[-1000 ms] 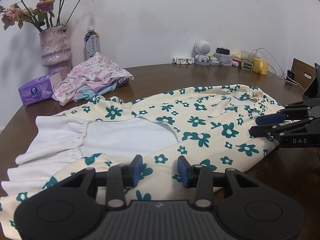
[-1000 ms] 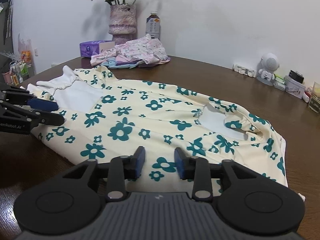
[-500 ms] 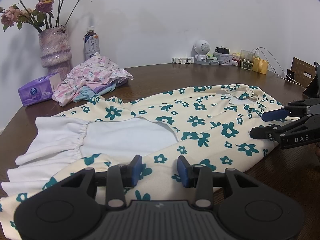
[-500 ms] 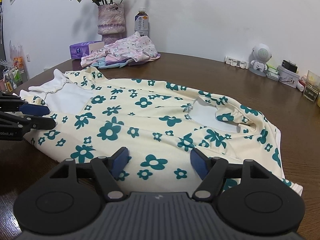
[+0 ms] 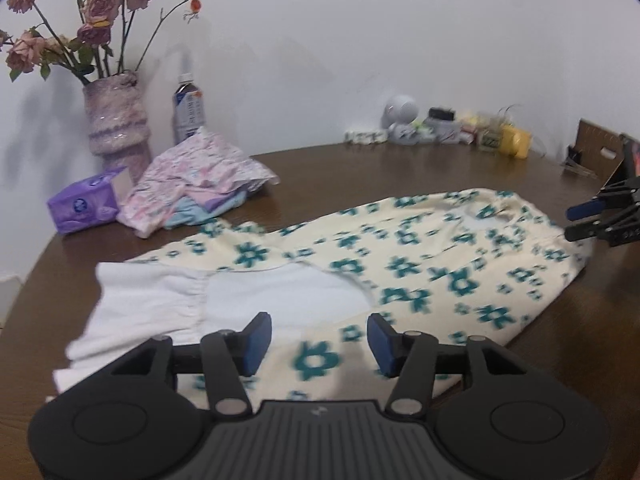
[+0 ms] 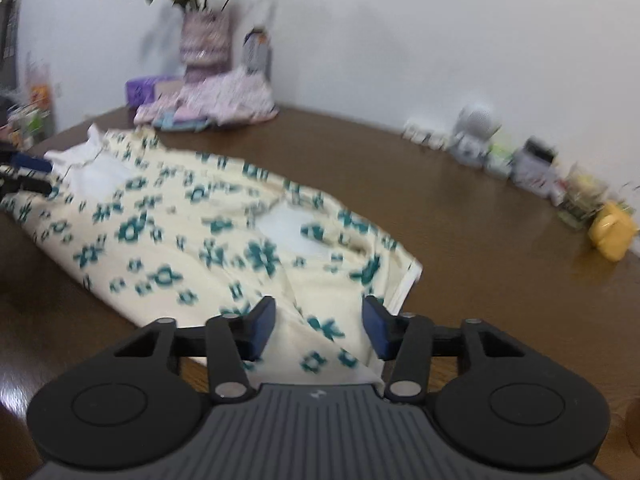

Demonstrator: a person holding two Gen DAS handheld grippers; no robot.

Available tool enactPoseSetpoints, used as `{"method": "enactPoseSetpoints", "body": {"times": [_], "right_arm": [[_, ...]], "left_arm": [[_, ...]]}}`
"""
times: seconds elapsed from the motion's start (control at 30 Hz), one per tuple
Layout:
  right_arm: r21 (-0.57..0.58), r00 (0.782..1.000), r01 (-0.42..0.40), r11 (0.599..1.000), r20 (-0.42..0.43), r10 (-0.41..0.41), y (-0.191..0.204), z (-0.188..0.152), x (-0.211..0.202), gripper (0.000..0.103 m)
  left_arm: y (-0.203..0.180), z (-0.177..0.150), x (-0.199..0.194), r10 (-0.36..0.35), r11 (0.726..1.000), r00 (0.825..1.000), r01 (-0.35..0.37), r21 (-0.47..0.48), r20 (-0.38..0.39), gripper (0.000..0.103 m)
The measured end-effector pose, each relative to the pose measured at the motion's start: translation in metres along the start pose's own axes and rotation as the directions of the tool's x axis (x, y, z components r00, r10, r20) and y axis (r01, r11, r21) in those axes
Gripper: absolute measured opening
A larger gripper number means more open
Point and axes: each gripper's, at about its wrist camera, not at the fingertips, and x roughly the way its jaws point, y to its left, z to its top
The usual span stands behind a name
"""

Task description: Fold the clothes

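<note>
1. Cream floral dress point(image 5: 400, 264) lies spread along the brown table point(image 5: 400, 168), white hem at my left.
2. My left gripper point(image 5: 318, 338) has spread wide – a second ago narrow – over the near edge.
3. My right gripper point(image 6: 319, 326), wide too, has shifted to the neck-end corner – both look set to pinch.

My left gripper point(image 5: 318, 338) hangs over the near hem of the floral dress point(image 5: 420, 276), jaws spread wide, nothing between them. The dress lies flat on the brown desk point(image 5: 360, 168). The right gripper point(image 5: 570, 222) pokes in at the far right edge, beside the dress's far end.
</note>
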Motion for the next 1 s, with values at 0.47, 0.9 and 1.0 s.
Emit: {"method": "enactPoseSetpoints", "body": {"times": [0.47,0.9,1.0], "right_arm": [[0.017,0.942,-0.306,0.952,-0.14,0.305,-0.034,0.003,0.004,0.004],[0.147,0.931,-0.313,0.938,-0.15,0.334,-0.05,-0.008,0.013,0.006],[0.202,0.936,-0.301,0.932,-0.122,0.329,-0.063,-0.01,0.006,0.018]], "left_arm": [[0.026,0.008,0.008,-0.138,0.989,0.98,0.144,0.028,-0.145,0.007],[0.026,0.008,0.026,-0.14,0.987,0.971,0.153,0.051,-0.196,0.013],[0.029,0.005,0.022,-0.146,0.987,0.974,0.154,0.035,-0.172,0.017]]}}
